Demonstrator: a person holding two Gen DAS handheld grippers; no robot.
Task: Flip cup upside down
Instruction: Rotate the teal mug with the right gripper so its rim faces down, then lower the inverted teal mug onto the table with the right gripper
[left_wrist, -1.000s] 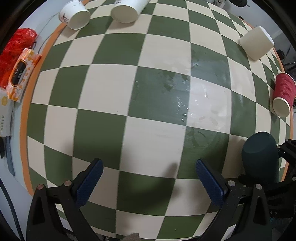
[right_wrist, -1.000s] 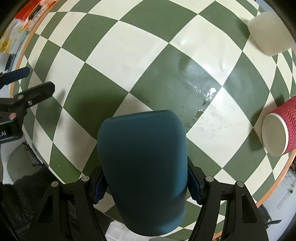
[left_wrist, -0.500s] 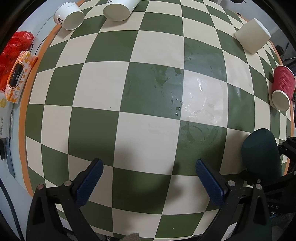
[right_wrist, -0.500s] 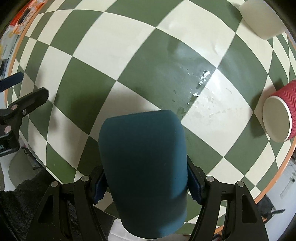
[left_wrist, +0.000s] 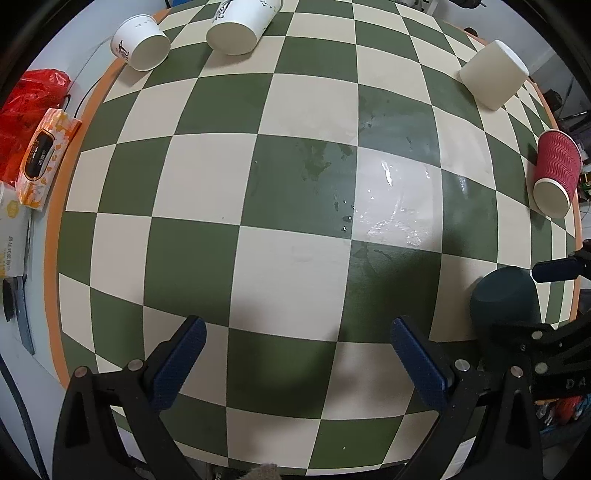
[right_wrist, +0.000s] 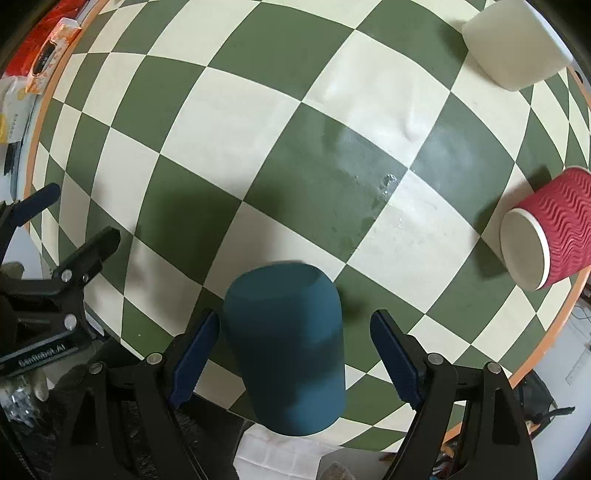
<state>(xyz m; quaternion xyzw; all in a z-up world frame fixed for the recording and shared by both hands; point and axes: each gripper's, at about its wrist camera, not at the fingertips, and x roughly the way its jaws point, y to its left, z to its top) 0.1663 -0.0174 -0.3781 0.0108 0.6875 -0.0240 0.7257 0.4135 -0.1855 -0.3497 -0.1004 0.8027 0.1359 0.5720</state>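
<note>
A dark teal cup (right_wrist: 288, 343) stands upside down, closed base up, near the front edge of the green-and-cream checkered table (right_wrist: 258, 122). My right gripper (right_wrist: 291, 354) is open, its blue pads (right_wrist: 194, 354) apart from the cup on both sides. The cup also shows in the left wrist view (left_wrist: 504, 302) at the far right, between the right gripper's fingers. My left gripper (left_wrist: 295, 362) is open and empty over the table's front part.
A red ribbed paper cup (left_wrist: 554, 173) lies on its side at the right edge. A cream cup (left_wrist: 493, 74) stands upside down at the back right. Two white paper cups (left_wrist: 142, 42) (left_wrist: 240, 24) lie at the back left. Tissue packs (left_wrist: 46, 158) sit off the left edge. A wet patch (left_wrist: 391, 206) marks the middle.
My right gripper has opened and let go of the teal cup, which now stands upside down on the table. The left gripper has stayed open, drifting slightly.
</note>
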